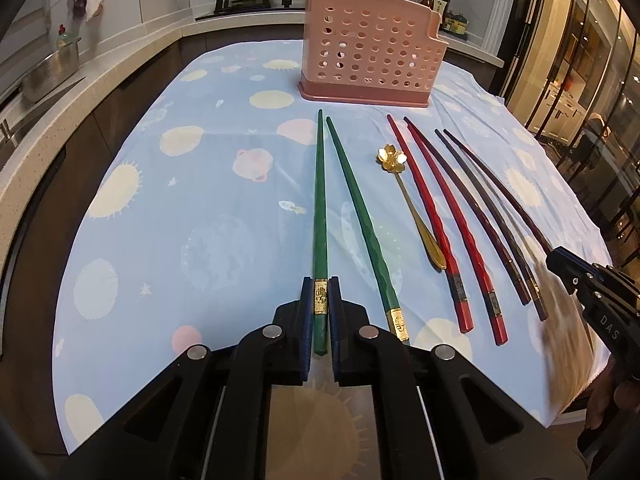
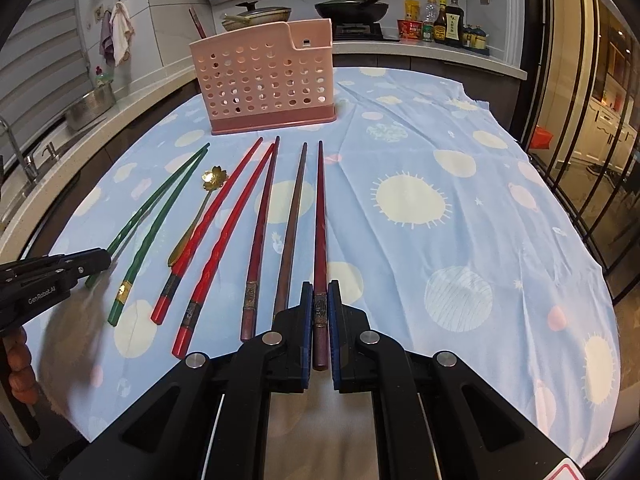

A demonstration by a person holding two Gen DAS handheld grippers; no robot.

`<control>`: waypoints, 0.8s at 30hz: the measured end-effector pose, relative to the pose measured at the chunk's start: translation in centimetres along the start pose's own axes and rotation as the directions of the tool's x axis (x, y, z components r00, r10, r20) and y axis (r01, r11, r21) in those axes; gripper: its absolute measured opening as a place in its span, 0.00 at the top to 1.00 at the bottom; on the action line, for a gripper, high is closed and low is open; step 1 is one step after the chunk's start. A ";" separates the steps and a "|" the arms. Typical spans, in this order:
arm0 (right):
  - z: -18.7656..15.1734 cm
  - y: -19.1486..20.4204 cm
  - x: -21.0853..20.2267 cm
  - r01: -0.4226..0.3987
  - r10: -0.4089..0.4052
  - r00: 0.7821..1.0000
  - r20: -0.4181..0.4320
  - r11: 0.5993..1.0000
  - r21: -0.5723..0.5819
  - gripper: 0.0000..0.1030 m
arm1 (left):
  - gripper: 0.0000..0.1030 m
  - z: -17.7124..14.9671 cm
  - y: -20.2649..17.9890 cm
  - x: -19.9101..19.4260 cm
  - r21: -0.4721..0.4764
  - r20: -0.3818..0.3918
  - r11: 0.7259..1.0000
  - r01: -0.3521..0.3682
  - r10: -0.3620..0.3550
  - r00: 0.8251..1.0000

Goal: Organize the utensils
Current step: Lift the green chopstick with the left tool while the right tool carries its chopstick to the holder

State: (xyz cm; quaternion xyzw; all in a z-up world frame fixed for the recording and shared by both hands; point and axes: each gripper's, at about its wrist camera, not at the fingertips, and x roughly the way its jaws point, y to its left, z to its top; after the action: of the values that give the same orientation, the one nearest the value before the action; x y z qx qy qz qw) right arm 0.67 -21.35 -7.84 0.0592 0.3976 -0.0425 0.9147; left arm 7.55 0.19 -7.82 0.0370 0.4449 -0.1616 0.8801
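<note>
My left gripper [image 1: 321, 296] is shut on the thick end of a green chopstick [image 1: 320, 208]; a second green chopstick [image 1: 360, 220] lies just right of it. My right gripper [image 2: 320, 300] is shut on the thick end of a dark red chopstick [image 2: 320, 216], the rightmost in the row. Between them lie a gold flower spoon [image 1: 404, 196], two bright red chopsticks [image 1: 436, 224] and two dark brown chopsticks [image 2: 294, 216]. A pink perforated utensil holder [image 1: 368, 44] stands upright at the far side; it also shows in the right wrist view [image 2: 264, 80].
All lies on a blue patterned cloth [image 1: 200, 208] over a table. A counter with a metal pot [image 1: 52, 68] runs along the left. A stove with pans [image 2: 352, 8] and sauce bottles [image 2: 440, 20] is behind. Glass doors [image 2: 592, 120] are on the right.
</note>
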 end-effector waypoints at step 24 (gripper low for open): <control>8.9 -1.5 -6.9 -0.051 0.043 0.961 0.273 0.998 0.022 0.94 | 0.93 8.5 0.1 -7.8 0.003 0.280 1.000 0.001 -0.002 0.960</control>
State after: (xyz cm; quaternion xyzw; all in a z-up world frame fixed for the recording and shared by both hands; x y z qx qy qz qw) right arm 2.20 -23.94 3.17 0.0753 0.2660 -0.0341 0.9604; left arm 9.82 0.48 3.53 0.0149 0.3159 -0.1665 0.9340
